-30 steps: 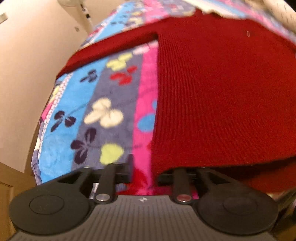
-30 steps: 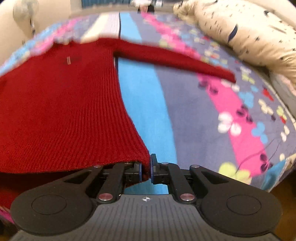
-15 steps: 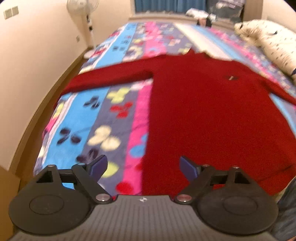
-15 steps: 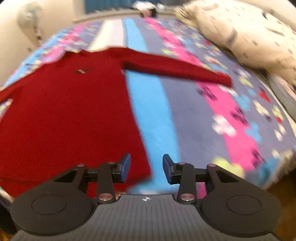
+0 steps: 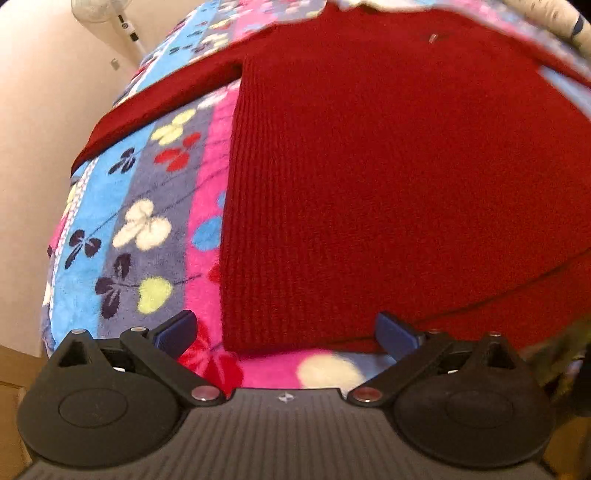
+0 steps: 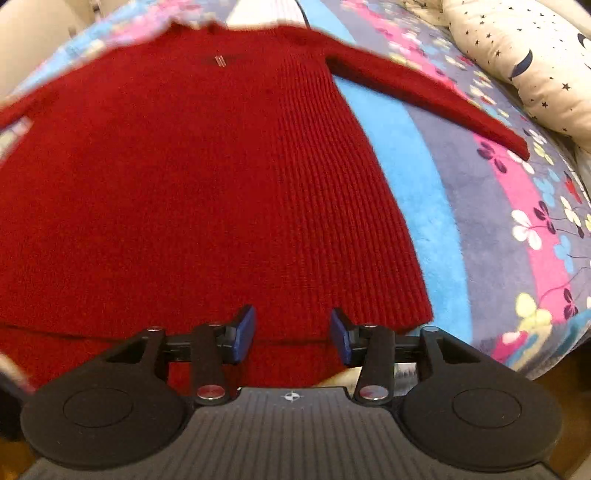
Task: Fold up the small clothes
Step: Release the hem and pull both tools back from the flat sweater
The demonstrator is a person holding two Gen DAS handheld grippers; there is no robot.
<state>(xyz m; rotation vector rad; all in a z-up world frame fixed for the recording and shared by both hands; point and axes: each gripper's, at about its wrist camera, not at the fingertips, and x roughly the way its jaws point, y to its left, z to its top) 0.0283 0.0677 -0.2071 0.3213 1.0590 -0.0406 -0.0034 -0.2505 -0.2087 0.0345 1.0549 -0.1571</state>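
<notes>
A red ribbed knit sweater [image 5: 369,166] lies flat on the bed, sleeves spread out to both sides; it also shows in the right wrist view [image 6: 192,184]. My left gripper [image 5: 286,332] is open and empty, low over the sweater's bottom left corner, with the hem between its spread fingers. My right gripper [image 6: 291,334] is open and empty, low over the hem near the bottom right corner. The right sleeve [image 6: 424,92] stretches toward the pillow.
The bed carries a striped floral fleece blanket [image 5: 147,229], also seen in the right wrist view [image 6: 517,229]. A star-patterned pillow [image 6: 524,55] lies at the right. A standing fan [image 5: 122,18] and wall are at the left. The bed's near edge is just below both grippers.
One second ago both grippers were shut on the sweater's bottom corners. They let go, pulled back and up, and have now come down close over the hem again, open.
</notes>
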